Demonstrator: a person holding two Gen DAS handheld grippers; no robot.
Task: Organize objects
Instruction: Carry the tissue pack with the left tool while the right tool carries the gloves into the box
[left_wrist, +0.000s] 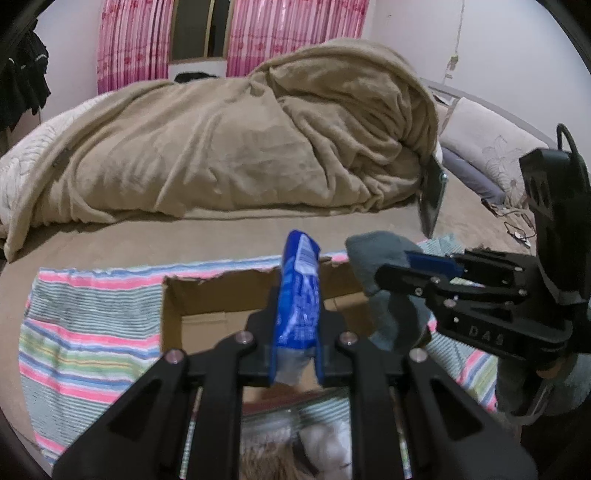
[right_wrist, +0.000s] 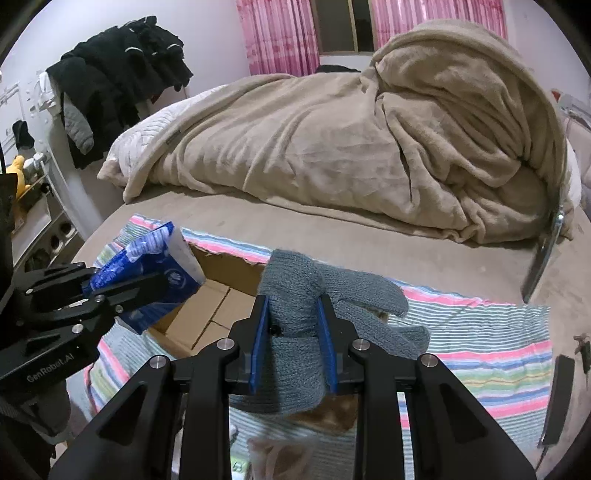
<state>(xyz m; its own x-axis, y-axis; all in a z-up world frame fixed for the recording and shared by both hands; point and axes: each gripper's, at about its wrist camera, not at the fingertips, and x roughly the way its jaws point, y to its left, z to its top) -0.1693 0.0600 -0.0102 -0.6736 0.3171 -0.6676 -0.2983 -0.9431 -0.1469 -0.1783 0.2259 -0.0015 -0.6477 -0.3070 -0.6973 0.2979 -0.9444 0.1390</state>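
Note:
My left gripper is shut on a blue tissue pack and holds it upright above an open cardboard box. It also shows in the right wrist view, over the box. My right gripper is shut on a grey knitted glove, held above the box's right side. The glove and right gripper show at the right of the left wrist view.
The box sits on a striped towel on a bed. A big beige blanket is heaped behind. A mirror leans at the right. Dark clothes hang at the left. A black object lies on the towel's right edge.

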